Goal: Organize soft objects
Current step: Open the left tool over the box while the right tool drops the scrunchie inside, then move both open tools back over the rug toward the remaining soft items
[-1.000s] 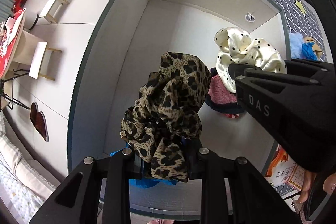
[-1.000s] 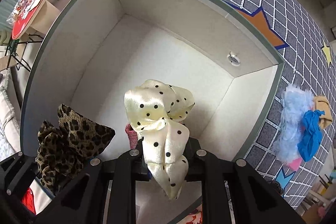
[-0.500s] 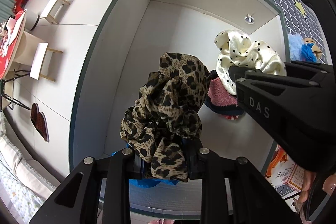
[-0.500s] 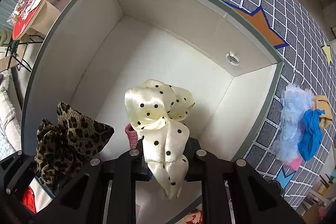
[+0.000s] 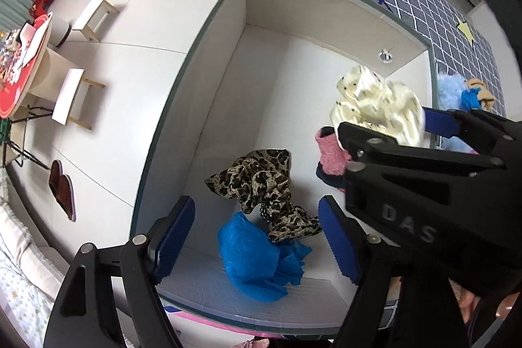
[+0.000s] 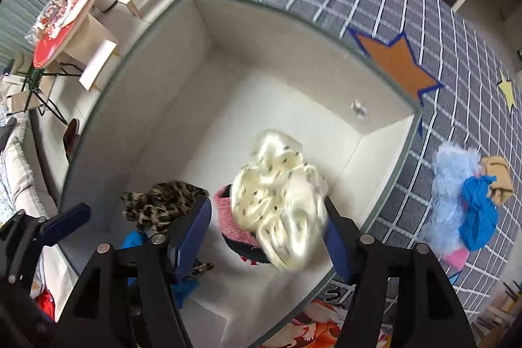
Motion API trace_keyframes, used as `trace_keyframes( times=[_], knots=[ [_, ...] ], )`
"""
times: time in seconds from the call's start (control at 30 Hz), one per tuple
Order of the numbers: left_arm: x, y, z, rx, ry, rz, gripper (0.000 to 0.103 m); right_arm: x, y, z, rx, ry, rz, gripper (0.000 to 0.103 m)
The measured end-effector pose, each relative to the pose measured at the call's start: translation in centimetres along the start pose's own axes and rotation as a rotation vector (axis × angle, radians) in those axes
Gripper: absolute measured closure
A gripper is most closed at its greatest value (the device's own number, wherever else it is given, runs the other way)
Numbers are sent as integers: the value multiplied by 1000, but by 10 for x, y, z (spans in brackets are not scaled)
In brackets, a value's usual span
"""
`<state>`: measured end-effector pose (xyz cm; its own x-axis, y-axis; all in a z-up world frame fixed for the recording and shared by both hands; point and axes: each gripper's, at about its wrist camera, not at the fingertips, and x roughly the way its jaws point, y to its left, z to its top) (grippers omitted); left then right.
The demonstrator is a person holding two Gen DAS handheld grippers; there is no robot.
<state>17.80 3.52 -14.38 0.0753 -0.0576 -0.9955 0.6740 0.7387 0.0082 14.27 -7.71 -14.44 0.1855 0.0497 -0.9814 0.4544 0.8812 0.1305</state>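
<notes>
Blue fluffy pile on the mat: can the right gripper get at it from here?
Probably yes. The right gripper has just opened over the box, pads clear of the cream cloth. The fluffy pile lies outside, on the mat, uncovered.

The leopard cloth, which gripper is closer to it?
Left. The left gripper hangs open right over the leopard cloth; the right gripper is off to its side, over the cream cloth.

The left black plastic two-finger gripper [image 5: 256, 237] has angular, skeletal arms with triangular cut-outs and round silver pivot screws; its fingers carry ribbed blue rubber pads [image 5: 173, 237]; the right black plastic two-finger gripper [image 6: 267, 242] is built alike, with white raised letters "DAS" on its side.
</notes>
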Motion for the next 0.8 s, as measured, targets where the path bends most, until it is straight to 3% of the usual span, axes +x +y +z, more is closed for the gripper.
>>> trace_keyframes(
  times=[0.33,0.8],
  knots=[
    [-21,-8,-5,-11,-42,0,22,-27,-20,-1,112,-43,60,35],
    [-57,-63,-19,127,-143,15,22,-100,-85,-21,318,-183,100,35]
  ],
)
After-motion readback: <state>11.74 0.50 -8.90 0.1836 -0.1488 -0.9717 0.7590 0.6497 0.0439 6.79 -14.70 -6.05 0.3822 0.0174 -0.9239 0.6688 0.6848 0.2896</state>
